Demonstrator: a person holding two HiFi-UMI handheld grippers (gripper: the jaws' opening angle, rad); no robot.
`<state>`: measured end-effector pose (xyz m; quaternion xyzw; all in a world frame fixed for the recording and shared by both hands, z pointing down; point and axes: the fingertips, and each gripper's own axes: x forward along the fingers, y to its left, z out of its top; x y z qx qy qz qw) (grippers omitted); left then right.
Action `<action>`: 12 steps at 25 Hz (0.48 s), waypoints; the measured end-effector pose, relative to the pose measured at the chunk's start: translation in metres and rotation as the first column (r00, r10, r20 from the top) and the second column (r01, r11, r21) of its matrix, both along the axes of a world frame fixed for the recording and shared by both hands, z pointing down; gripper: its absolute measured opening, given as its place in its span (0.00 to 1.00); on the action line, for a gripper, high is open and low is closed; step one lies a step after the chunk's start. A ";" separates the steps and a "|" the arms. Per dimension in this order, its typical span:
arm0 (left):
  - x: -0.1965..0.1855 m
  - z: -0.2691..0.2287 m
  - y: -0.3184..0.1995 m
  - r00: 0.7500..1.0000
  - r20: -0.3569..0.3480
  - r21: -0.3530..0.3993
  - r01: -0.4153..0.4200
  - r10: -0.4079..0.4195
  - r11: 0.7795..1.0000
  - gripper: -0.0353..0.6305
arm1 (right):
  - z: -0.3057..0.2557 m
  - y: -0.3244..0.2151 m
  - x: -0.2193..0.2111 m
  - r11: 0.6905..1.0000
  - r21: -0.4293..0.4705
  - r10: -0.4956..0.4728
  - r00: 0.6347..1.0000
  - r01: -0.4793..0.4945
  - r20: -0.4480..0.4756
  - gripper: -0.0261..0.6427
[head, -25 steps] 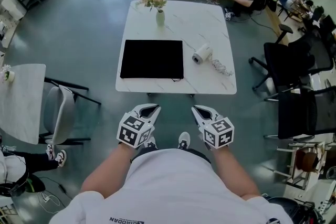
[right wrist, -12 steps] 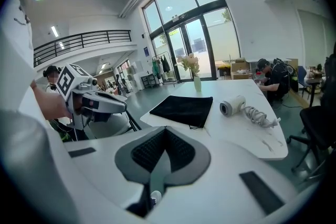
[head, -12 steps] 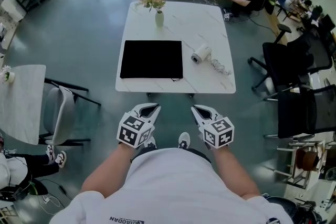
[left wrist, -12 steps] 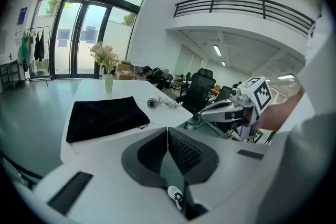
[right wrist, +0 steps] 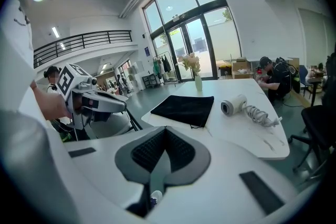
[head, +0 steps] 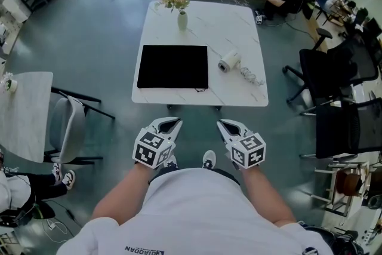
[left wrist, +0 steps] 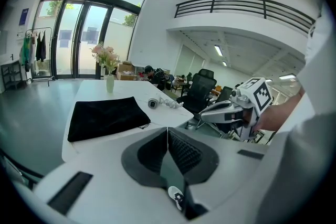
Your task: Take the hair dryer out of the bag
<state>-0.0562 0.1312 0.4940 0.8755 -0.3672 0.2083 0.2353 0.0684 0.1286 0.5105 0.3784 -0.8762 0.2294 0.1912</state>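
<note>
On the white table (head: 239, 92): the hair dryer (head: 228, 61) lay in the open, just right of the black bag (head: 173, 67) and apart from it; the bag was spread flat, with no bulge to see; a vase (head: 182, 20) stood beyond the bag near the far edge
Dryer's long axis: the barrel ran slantwise, its round mouth turned toward the near-left and the bag; its cord (head: 250, 76) trailed off toward the table's near-right corner
Left gripper (head: 174, 122): clenched on nothing, jaws pressed together; it was held close to the body, short of the table's near edge; the bag lay straight ahead of it
Right gripper (head: 223, 123): likewise clenched and empty; it was level with the left and well apart from everything on the table; the dryer lay ahead of it and a little to its right
Nearer hand: the right, by my reading; the left would have had to cross over the bag to reach the dryer
Bearing for the coming move: forward over the near edge; both claws were well short of anything to grasp
Task standing: judged from how things lay, the dryer looked already out of the bag; whether anything remained inside the flat bag could not be told
</note>
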 end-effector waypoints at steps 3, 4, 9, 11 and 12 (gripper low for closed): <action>0.001 -0.001 0.000 1.000 0.000 0.001 0.001 -0.001 1.000 0.08 | 0.000 0.000 0.000 1.000 -0.001 -0.002 1.000 0.002 0.001 0.06; 0.001 -0.002 0.000 1.000 0.001 0.001 0.002 -0.002 1.000 0.08 | -0.001 0.000 0.000 1.000 -0.002 -0.002 1.000 0.002 0.001 0.06; 0.004 -0.005 -0.002 1.000 0.002 -0.002 0.003 -0.003 1.000 0.08 | -0.005 -0.002 0.002 1.000 -0.003 -0.004 1.000 0.004 0.004 0.06; 0.004 -0.005 -0.003 1.000 0.002 -0.001 0.005 -0.005 1.000 0.08 | -0.004 -0.002 0.003 1.000 -0.004 -0.005 1.000 0.005 0.004 0.06; 0.005 -0.004 -0.003 1.000 0.002 0.000 0.007 -0.007 1.000 0.08 | -0.003 -0.002 0.004 1.000 -0.004 -0.006 1.000 0.006 0.004 0.06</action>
